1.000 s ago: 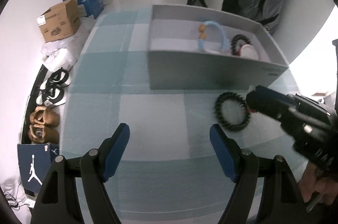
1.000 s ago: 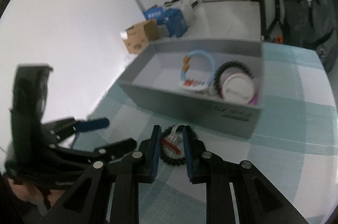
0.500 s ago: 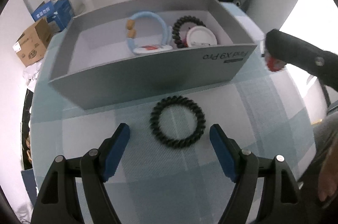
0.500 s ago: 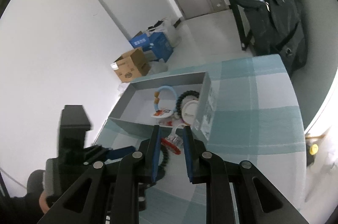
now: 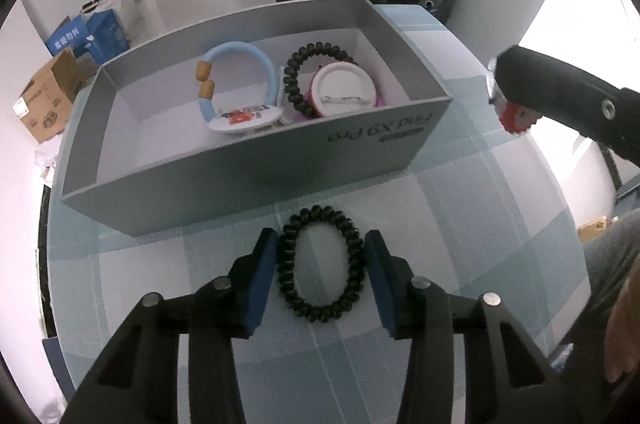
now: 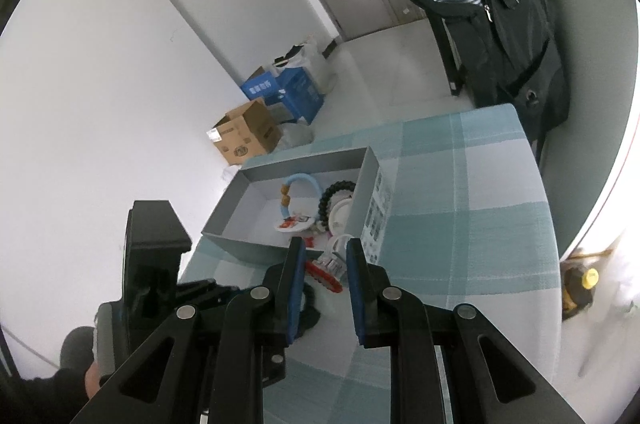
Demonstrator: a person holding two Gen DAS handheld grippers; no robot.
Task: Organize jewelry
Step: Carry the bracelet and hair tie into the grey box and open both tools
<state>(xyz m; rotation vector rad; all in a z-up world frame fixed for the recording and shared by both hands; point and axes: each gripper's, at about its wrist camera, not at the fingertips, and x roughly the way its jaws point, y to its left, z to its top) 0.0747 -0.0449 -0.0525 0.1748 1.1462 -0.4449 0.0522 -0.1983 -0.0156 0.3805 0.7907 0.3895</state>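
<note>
A black coil bracelet (image 5: pixel 321 264) lies on the checked tablecloth just in front of the grey box (image 5: pixel 256 167). My left gripper (image 5: pixel 321 266) is closed in around it, its blue pads touching both sides. My right gripper (image 6: pixel 323 270) is shut on a red and white trinket (image 6: pixel 326 268) and holds it high above the table; it shows at the right of the left wrist view (image 5: pixel 514 113). The box holds a light blue bangle (image 5: pixel 240 79), another black coil bracelet (image 5: pixel 304 79), a white round case (image 5: pixel 345 95) and a badge (image 5: pixel 240 119).
The tablecloth (image 5: pixel 480 207) covers a round table whose edge runs close on the right. Cardboard and blue boxes (image 6: pixel 264 119) stand on the floor by the wall. A dark jacket (image 6: pixel 500 7) hangs on a rack behind the table.
My left gripper has moved forward over the black coil bracelet and narrowed its jaws around it. My right gripper has risen a little with the trinket.
</note>
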